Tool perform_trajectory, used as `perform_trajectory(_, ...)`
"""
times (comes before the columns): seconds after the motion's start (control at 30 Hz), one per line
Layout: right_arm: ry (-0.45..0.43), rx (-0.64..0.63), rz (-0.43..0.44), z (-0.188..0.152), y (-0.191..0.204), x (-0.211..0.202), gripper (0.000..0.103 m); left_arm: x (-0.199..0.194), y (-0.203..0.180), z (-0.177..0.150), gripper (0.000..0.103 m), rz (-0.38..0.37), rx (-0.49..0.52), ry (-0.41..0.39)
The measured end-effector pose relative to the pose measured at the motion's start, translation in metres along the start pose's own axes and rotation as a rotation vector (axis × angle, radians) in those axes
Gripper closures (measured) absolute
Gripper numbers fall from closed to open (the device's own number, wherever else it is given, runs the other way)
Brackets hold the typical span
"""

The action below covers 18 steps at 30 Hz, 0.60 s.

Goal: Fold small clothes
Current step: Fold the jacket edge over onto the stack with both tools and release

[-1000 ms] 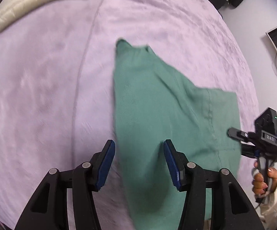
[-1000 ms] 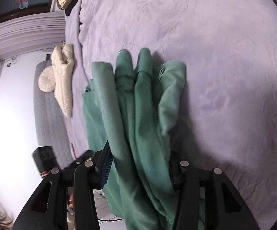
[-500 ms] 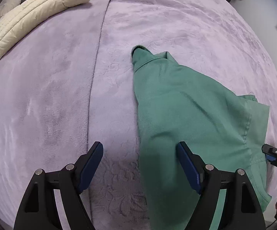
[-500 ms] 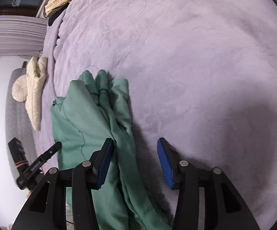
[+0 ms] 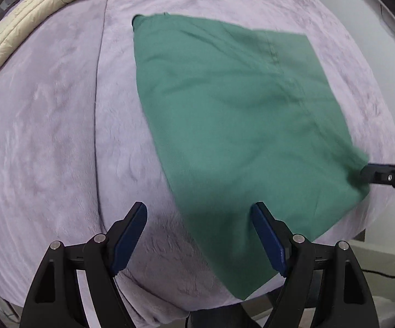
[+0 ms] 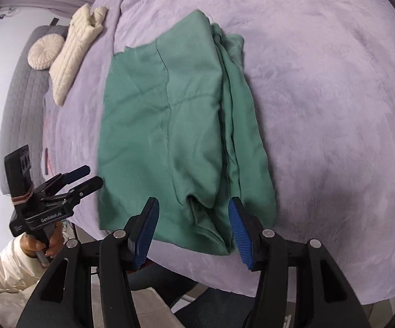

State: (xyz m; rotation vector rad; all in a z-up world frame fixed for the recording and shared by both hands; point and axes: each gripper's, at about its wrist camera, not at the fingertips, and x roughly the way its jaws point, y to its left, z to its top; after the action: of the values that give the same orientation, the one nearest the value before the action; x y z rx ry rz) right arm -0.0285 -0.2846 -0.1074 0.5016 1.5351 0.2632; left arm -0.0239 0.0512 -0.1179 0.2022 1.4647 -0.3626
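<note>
A green garment [image 5: 238,114] lies folded and nearly flat on the lavender blanket [image 5: 47,125]. In the right wrist view the garment [image 6: 170,125] shows a seam down its middle and bunched layers along its right side. My left gripper [image 5: 198,235] hangs open above the garment's left edge, nothing between its pads. My right gripper [image 6: 193,229] hovers over the garment's near end. Its jaws are closing, and the pads stand clear of the cloth. The left gripper [image 6: 84,177] also shows beside the garment's left edge, held by a hand in a cream sleeve.
A cream quilted jacket [image 6: 74,52] and a round cushion [image 6: 45,52] lie at the far side of the bed. The jacket [image 5: 33,13] also shows at the top left. The bed's near edge [image 6: 224,281] runs just below the garment. A ridge [image 5: 99,109] creases the blanket.
My right gripper let go of the bunched garment and drew back and up. The garment now lies spread on the blanket. My left gripper opened wider and moved off the cloth.
</note>
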Motion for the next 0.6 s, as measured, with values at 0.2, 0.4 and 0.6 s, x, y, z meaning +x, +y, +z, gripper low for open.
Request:
perform_trajectory(0.2, -0.013, 0.036, -0.085, -0.006, -0.023, 0.026, 0.064, 0.012, 0.007, -0.016, 0.018, -0.057, -0.102, 0.020)
perform_trajectory(0.4, -0.023, 0.038, -0.068, -0.010, -0.037, 0.040, 0.053, 0.007, 0.005, -0.015, 0.018, -0.051, -0.086, 0.021)
perform_trajectory(0.6, -0.034, 0.119, -0.071, -0.020, -0.047, 0.018, 0.038, -0.003, 0.009, -0.014, 0.018, -0.032, -0.075, 0.008)
